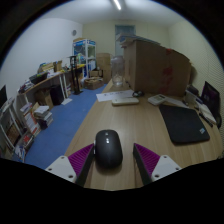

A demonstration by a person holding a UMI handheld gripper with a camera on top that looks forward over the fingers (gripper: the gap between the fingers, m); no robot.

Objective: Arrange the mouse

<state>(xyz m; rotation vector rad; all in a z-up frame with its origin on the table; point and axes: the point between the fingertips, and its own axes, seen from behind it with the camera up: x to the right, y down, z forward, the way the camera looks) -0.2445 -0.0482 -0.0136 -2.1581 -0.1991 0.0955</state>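
Right, big picture first: I'm over the wooden bench (130,125), which runs ahead toward a large cardboard box (155,65) at its far end, with a blue floor (60,125) dropping away on one side and cluttered shelves (35,95) beyond it. Over on the other side of the bench lies a dark mouse pad (183,123), well apart from where I'm working, and some white papers (125,98) sit further up. Now the target: the black mouse (108,148) sits flat on the bench, right between my fingers, pointing away from me. My gripper (110,162) is spread apart, pink pads (80,158) either side of the mouse with a sliver of wood showing on each flank, so nothing is clamped. To do this well, I reckon I should stay centred on the mouse body, come down level, and close evenly on its sides so it doesn't squirt forward. The pad looks the likely destination.
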